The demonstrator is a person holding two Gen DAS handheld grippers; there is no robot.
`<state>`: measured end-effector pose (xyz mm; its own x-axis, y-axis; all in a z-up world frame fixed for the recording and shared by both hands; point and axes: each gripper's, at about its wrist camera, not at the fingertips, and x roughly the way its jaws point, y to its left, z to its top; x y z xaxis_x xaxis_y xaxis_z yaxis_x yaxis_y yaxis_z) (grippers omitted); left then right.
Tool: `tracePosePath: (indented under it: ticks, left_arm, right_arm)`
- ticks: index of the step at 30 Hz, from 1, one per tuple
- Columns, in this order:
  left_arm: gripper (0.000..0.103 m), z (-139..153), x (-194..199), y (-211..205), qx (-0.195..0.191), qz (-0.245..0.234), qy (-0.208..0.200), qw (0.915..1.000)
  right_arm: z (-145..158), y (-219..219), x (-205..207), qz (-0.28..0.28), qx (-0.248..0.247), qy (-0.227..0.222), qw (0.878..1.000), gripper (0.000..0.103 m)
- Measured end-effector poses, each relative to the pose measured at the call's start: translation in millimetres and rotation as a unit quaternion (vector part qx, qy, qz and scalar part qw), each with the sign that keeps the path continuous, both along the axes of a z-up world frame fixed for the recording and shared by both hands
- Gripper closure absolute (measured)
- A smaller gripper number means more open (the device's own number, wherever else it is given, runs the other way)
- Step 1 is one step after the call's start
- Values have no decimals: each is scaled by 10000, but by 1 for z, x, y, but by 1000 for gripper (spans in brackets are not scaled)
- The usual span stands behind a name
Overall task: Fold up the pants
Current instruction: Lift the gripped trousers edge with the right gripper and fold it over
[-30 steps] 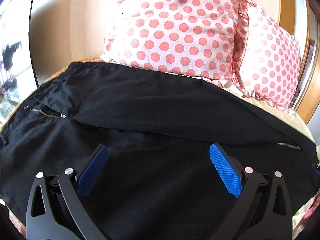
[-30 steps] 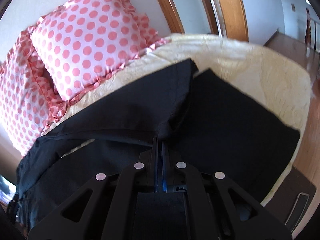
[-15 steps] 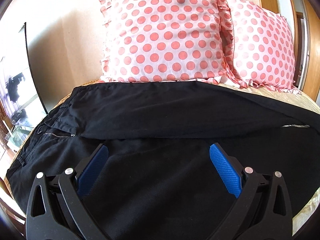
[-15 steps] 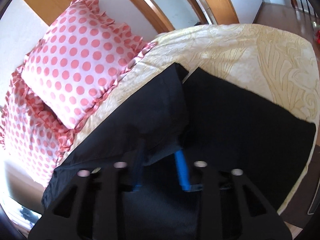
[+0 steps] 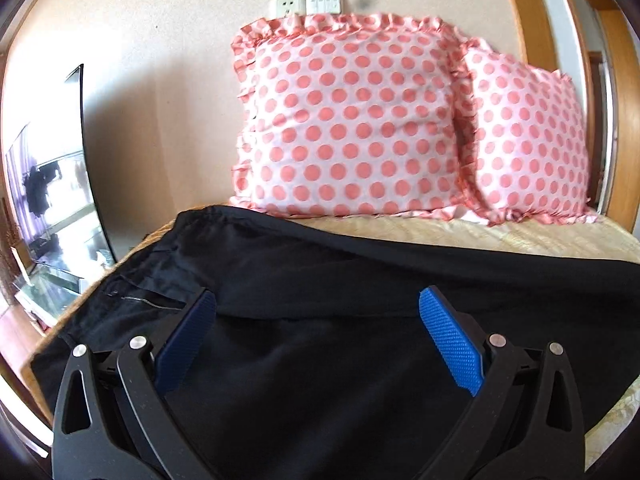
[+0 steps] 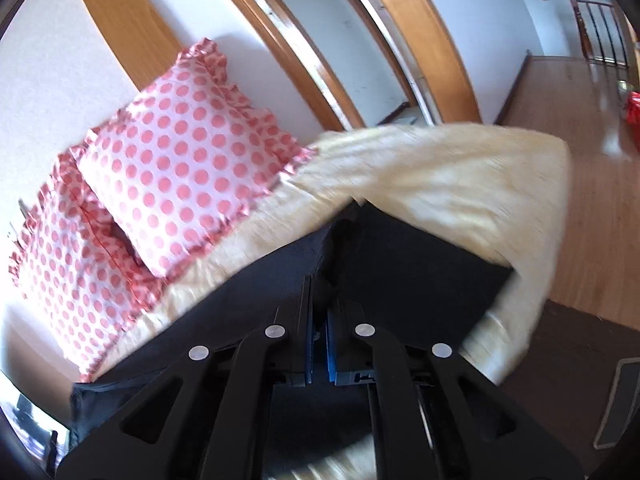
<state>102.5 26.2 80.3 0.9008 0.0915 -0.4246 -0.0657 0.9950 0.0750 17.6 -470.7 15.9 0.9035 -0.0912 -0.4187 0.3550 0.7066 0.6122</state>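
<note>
Cream bedding (image 5: 500, 236) covers a bed backed by two pink-dotted pillows (image 5: 348, 120) at 12 o'clock in the left view, with a mirror (image 5: 48, 208) at 9 o'clock and wooden door frames (image 6: 304, 52) at 12 o'clock in the right view. Black pants (image 5: 320, 360) lie spread across the bed, filling the lower half of both views; the waistband with its zipper (image 5: 148, 302) sits at 8 o'clock in the left view, and one leg appears laid lengthwise over the other, its folded edge crossing between the pads. The left gripper (image 5: 318, 340) hangs over the cloth with its blue pads spread wide, holding nothing. The right gripper (image 6: 320, 344) has its pads nearly pressed together on a pinch of dark cloth near the leg ends, with the hems at 12 o'clock just beyond the tips. The lengthwise fold looks done, and the step in hand seems to be lifting the leg end to start the crosswise fold. The next move likely calls for carrying that end toward the waistband while the left gripper pins or catches the other edge, keeping both layers aligned so neither slips.
</note>
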Motion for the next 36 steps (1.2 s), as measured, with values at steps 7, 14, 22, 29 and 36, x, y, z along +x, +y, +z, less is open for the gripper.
tracePosePath:
  ticks: [7,14,22,29,36]
  left_arm:
    - [2,15,68,48,-669,135,879,9938]
    - [3,10,186,84,-838,496,1668,9812]
    - [37,-29,291,122,-2004,968,2934,9297]
    - [62,-47,308,155,-2482,1538,2999,9082]
    - [98,-38,283,180,-3045,1458,2664,9028]
  right_arm:
    - [-24,6,11,98,-186,491,9986,98]
    - [-25,11,13,175,-564,603,9964,98]
    - [-22,14,17,209,-749,712,9944,98]
    - [-21,14,18,244,-849,770,9931,98]
    - [-19,11,24,275,-842,697,9936,98]
